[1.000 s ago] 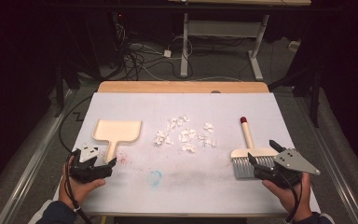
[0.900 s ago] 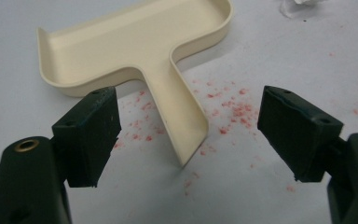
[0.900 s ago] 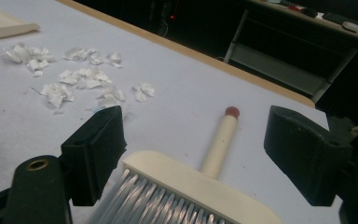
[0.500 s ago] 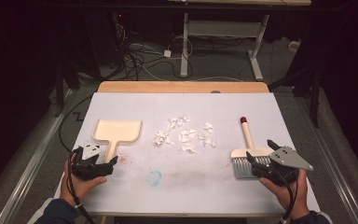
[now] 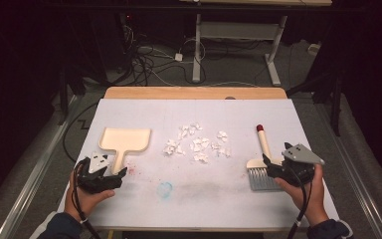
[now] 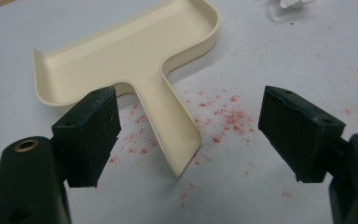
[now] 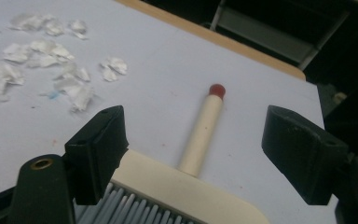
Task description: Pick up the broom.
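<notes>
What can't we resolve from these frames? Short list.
- Brush bristles: right gripper view, cut off by the bottom edge and partly behind a jaw.
- Dustpan far corner: left gripper view, cut off by the top edge.
- Paper scraps: high view, too small to count.
- Left gripper jaws: high view, too dark and small to read their gap.
- Brush handle: right gripper view, slightly blurred.

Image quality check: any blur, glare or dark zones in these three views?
High view: white table evenly lit, surroundings near black, no glare. Left gripper view: dustpan sharp, near fingers soft. Right gripper view: brush handle slightly blurred, paper scraps soft, background dark.
</notes>
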A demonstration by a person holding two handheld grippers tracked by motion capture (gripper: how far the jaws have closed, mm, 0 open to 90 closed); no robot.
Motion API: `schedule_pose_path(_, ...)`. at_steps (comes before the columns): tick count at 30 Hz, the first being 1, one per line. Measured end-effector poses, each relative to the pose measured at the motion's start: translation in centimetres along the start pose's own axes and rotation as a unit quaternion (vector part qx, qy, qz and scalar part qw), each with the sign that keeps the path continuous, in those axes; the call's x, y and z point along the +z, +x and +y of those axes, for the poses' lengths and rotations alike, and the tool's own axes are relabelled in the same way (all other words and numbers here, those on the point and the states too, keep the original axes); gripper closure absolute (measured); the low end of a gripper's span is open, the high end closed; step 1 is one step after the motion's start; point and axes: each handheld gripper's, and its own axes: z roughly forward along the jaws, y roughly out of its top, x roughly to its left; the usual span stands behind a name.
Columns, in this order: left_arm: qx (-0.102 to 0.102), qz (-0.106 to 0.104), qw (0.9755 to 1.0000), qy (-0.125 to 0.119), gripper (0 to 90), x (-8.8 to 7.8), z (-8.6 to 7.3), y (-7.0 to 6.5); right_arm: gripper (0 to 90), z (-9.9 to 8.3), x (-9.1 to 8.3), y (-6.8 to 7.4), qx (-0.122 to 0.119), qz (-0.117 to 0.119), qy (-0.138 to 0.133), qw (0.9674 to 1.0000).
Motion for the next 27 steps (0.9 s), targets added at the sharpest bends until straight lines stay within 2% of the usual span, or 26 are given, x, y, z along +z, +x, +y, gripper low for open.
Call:
schedule_pose_path(2,0.003,0.002,1.0,-0.002,20.0,-0.1,0.0,-0.1,23.9,0.7,1.5,-0.6,0.011,0.002,0.036,0.9993)
schedule_pose_path(4,0.003,0.003,1.0,-0.002,20.1,-0.1,0.0,-0.1,23.9,1.3,2.8,-1.1,0.028,0.002,0.071,0.9971)
schedule_pose_path(5,0.004,0.004,1.0,-0.003,20.1,-0.2,0.0,-0.2,23.9,1.3,2.8,-1.1,0.028,0.002,0.071,0.9971)
schedule_pose_path(6,0.005,0.004,1.0,-0.003,20.1,-0.2,0.0,-0.2,22.9,1.5,3.6,-1.4,0.04,0.005,0.089,0.9952)
schedule_pose_path(7,0.006,0.004,1.0,-0.004,20.1,-0.3,0.0,-0.2,22.9,1.8,5.1,-2.0,0.068,0.019,0.121,0.9902)
schedule_pose_path(9,0.008,0.003,0.9999,-0.007,20.1,-0.4,-0.1,-0.3,22.9,2.0,6.7,-2.3,0.09,0.034,0.15,0.984)
schedule_pose_path(10,0.008,0.003,0.9999,-0.007,20.1,-0.4,-0.1,-0.3,22.9,2.0,6.7,-2.3,0.09,0.034,0.15,0.984)
schedule_pose_path(14,0.012,-0.003,0.9998,-0.014,20.0,-0.6,-0.2,-0.5,28.8,1.9,9.5,-2.4,0.102,0.033,0.199,0.9742)
schedule_pose_path(15,0.015,-0.004,0.9998,-0.016,20.0,-0.7,-0.2,-0.6,35.9,1.6,10.6,-2.4,0.111,0.03,0.215,0.9698)
schedule_pose_path(17,0.024,-0.008,0.9993,-0.028,20.0,-1.0,-0.3,-0.8,39.2,1.2,11.6,-2.3,0.108,0.031,0.241,0.964)
schedule_pose_path(18,0.024,-0.008,0.9993,-0.028,20.0,-1.0,-0.3,-0.8,41.3,1.1,11.7,-2.4,0.117,0.037,0.235,0.9642)
schedule_pose_path(20,0.026,-0.012,0.9991,-0.032,20.0,-1.1,-0.3,-1.0,48.0,1.2,11.7,-2.5,0.113,0.047,0.237,0.9637)
schedule_pose_path(22,0.034,-0.012,0.9989,-0.031,20.0,-1.1,-0.4,-1.3,53.5,1.3,11.7,-2.2,0.116,0.043,0.235,0.9641)
schedule_pose_path(24,0.038,-0.015,0.9987,-0.031,20.0,-1.2,-0.3,-1.5,67.3,1.4,11.8,-2.0,0.117,0.047,0.231,0.9647)
schedule_pose_path(27,0.045,-0.016,0.9984,-0.032,20.0,-1.3,-0.4,-1.8,69.5,1.5,11.8,-1.6,0.114,0.042,0.228,0.9661)
